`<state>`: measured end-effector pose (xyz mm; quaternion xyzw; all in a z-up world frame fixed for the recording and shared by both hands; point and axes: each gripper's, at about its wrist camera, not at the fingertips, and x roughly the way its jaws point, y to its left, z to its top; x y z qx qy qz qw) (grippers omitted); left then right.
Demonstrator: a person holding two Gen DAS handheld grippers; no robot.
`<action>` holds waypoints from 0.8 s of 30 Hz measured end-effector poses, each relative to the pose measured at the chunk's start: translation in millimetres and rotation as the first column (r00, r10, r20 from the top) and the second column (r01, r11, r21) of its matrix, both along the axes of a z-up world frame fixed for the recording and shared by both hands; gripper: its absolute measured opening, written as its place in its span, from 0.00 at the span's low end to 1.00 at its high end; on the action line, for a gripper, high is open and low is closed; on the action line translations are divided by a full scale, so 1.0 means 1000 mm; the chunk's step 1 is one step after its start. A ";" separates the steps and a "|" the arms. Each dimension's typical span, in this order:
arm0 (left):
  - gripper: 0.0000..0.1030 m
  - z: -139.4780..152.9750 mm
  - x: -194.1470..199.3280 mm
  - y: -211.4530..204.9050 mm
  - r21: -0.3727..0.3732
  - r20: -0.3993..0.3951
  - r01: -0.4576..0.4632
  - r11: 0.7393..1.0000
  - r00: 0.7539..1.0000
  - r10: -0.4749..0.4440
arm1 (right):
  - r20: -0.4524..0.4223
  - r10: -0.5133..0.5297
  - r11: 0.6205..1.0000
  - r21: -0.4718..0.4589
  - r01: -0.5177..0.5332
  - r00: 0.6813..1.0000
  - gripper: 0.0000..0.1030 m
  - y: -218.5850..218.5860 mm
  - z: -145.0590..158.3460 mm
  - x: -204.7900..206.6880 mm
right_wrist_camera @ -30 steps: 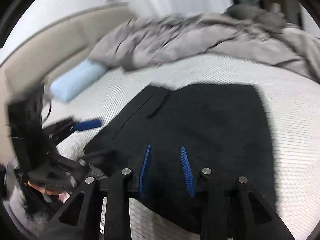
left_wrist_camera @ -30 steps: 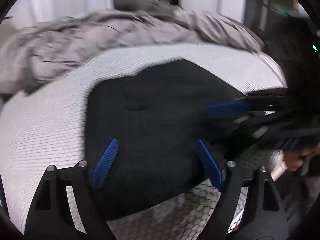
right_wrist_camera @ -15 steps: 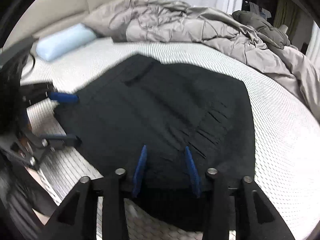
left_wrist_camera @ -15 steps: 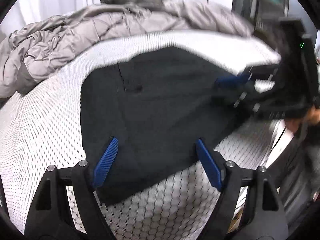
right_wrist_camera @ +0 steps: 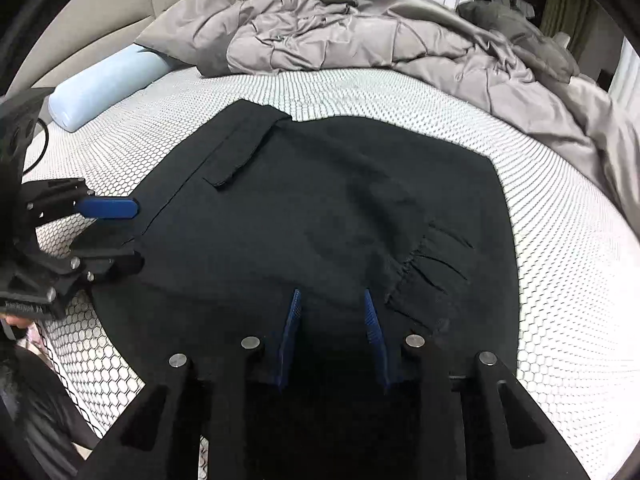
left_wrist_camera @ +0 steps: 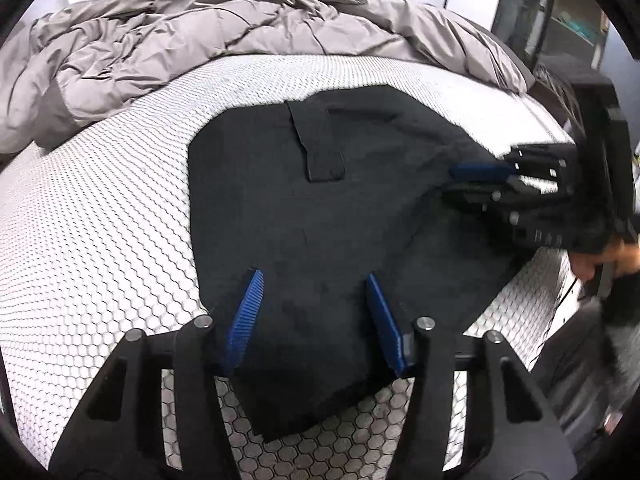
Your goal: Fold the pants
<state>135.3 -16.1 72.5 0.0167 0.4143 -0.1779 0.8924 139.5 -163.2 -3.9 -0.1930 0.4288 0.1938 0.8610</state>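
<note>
Black pants (left_wrist_camera: 320,208) lie folded flat on the white honeycomb mattress (left_wrist_camera: 100,240), a pocket flap facing up. My left gripper (left_wrist_camera: 314,280) hovers over the pants' near edge; its jaws are closing with cloth between the blue pads, which do not press on it. In the right wrist view the pants (right_wrist_camera: 340,200) fill the middle, with a gathered cuff at the right. My right gripper (right_wrist_camera: 331,296) stands over their near edge, jaws closing too, cloth between the pads, no grip seen. Each gripper shows from the side in the other's view: right gripper (left_wrist_camera: 480,182), left gripper (right_wrist_camera: 110,232).
A crumpled grey duvet (right_wrist_camera: 360,36) is heaped across the far side of the bed. A light blue bolster (right_wrist_camera: 104,88) lies by the beige headboard (right_wrist_camera: 100,12). A person's hand (left_wrist_camera: 592,260) holds the right gripper past the mattress edge.
Both views have steadied and swung so the pants lie more squarely ahead. The left jaws have narrowed. The right jaws widened a little, then narrowed again.
</note>
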 end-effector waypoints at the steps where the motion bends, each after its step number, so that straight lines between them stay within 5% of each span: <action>1: 0.49 0.006 0.004 0.000 -0.005 0.017 -0.003 1.000 1.000 0.003 | 0.014 0.001 1.000 -0.007 -0.001 1.000 0.34 0.003 0.002 0.000; 3: 0.49 0.019 0.019 -0.004 -0.019 0.051 -0.002 1.000 0.999 0.003 | 0.025 0.048 0.997 0.065 -0.050 0.999 0.35 0.015 0.010 -0.001; 6: 0.49 0.007 0.050 -0.010 -0.022 -0.024 0.007 1.000 1.000 -0.007 | -0.003 0.070 0.990 0.126 -0.069 0.998 0.38 0.033 0.006 0.018; 9: 0.47 -0.014 0.058 -0.002 -0.028 -0.054 0.014 1.000 0.998 -0.016 | -0.069 0.020 0.998 0.060 -0.016 0.997 0.38 0.037 -0.019 0.042; 12: 0.47 -0.009 0.050 0.008 0.024 -0.041 -0.024 0.999 0.999 0.025 | -0.017 -0.064 0.995 -0.077 0.063 0.998 0.38 0.020 -0.016 0.045; 15: 0.47 -0.003 0.049 0.021 0.019 -0.084 -0.064 0.998 0.994 0.066 | -0.064 -0.049 0.999 0.008 0.049 0.997 0.38 0.003 -0.006 0.045; 20: 0.46 0.021 0.069 0.018 -0.058 -0.040 -0.085 0.995 0.996 0.082 | -0.037 0.014 0.993 0.117 -0.010 0.999 0.43 0.025 0.012 0.043; 24: 0.45 -0.006 0.099 -0.002 0.023 -0.096 -0.053 0.998 0.994 0.055 | -0.045 0.036 0.999 -0.006 -0.037 0.998 0.44 0.064 -0.012 0.066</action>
